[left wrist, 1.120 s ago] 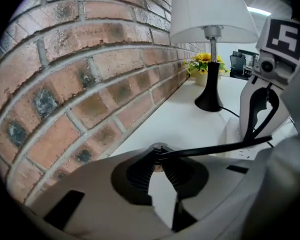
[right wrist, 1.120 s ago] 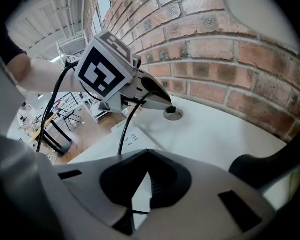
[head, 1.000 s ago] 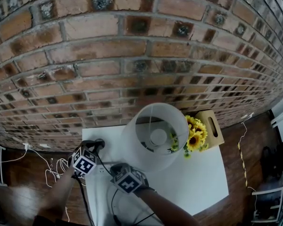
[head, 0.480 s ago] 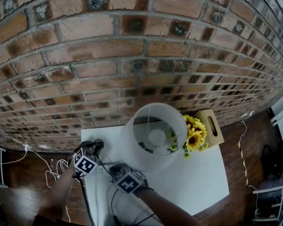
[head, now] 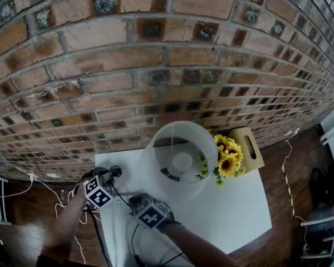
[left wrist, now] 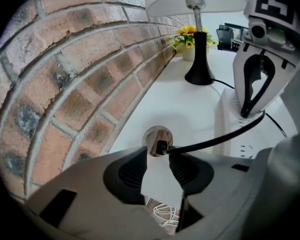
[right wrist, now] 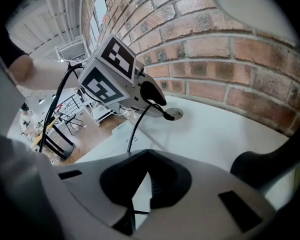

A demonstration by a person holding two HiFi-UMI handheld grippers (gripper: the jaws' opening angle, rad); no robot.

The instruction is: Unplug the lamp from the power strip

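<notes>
Nearest you, your right gripper [right wrist: 146, 154] has its jaws drawn together at the tips. Those tips rest on the white power strip [left wrist: 238, 126], which lies on the white table [head: 234, 210] at about 8 o'clock from the lamp in the head view.

At 10 o'clock from it, your left gripper [left wrist: 158, 157] points steeply down at the table with its jaws spread. They have just been opening, and only bare tabletop shows between the pads.

The lamp's plug [left wrist: 157, 139], a small round disc, lies on the table at the mouth of those jaws, just past the tips. Neither pad presses on it, and it is out of the strip. In the left gripper view its black cord [left wrist: 210, 139] runs off toward 3 o'clock, passing in front of your right gripper's tips and across the strip.

Further out, the lamp [head: 156, 168] stands upright mid-table under its white shade. Just beside it at 3 o'clock are sunflowers [head: 228, 159], and at 2 o'clock from them sits a wooden box [head: 249, 148]. The brick wall [head: 156, 65] runs along the table's far edge at 12 o'clock.
</notes>
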